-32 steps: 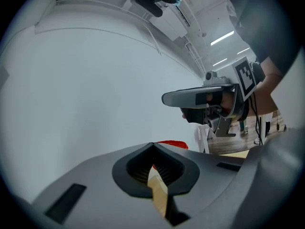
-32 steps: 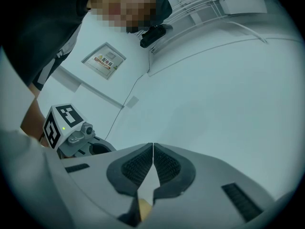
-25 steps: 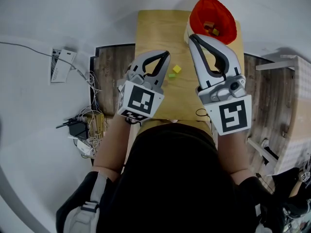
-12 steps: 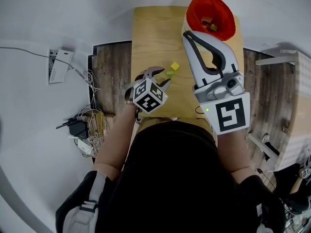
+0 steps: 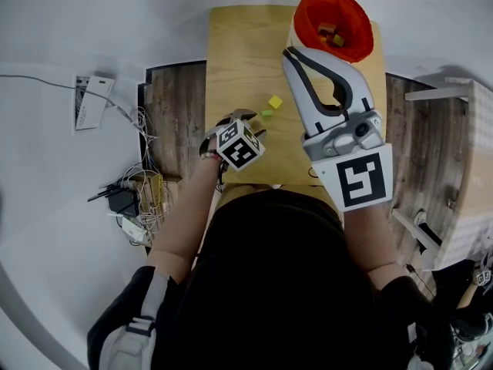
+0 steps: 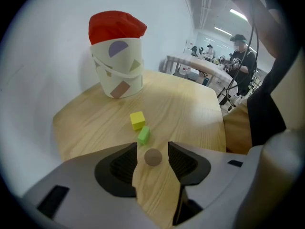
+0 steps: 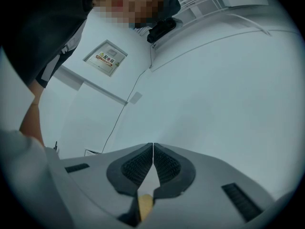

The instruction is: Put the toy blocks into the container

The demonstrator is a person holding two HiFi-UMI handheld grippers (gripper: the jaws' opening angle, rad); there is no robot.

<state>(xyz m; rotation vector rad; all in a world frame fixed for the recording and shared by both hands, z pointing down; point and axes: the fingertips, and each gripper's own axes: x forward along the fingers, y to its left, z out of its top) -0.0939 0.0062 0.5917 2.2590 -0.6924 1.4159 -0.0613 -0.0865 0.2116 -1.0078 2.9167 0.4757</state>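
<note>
**Left tongs** (image 6: 152, 145), jaws spread and just opened, are held over a round brown block (image 6: 153, 157) left of the middle of the bench (image 6: 190, 113). The block stands between the pads, untouched. A green block (image 6: 143, 135) and a yellow block (image 6: 137, 120) lie just beyond. The red-lined container (image 6: 118, 56) is set at the far right corner. **Right tongs** (image 7: 152, 146) are pressed together, empty. The round block is judged light, rigid and apt to roll, so a square grip across its widest part is advised.
</note>
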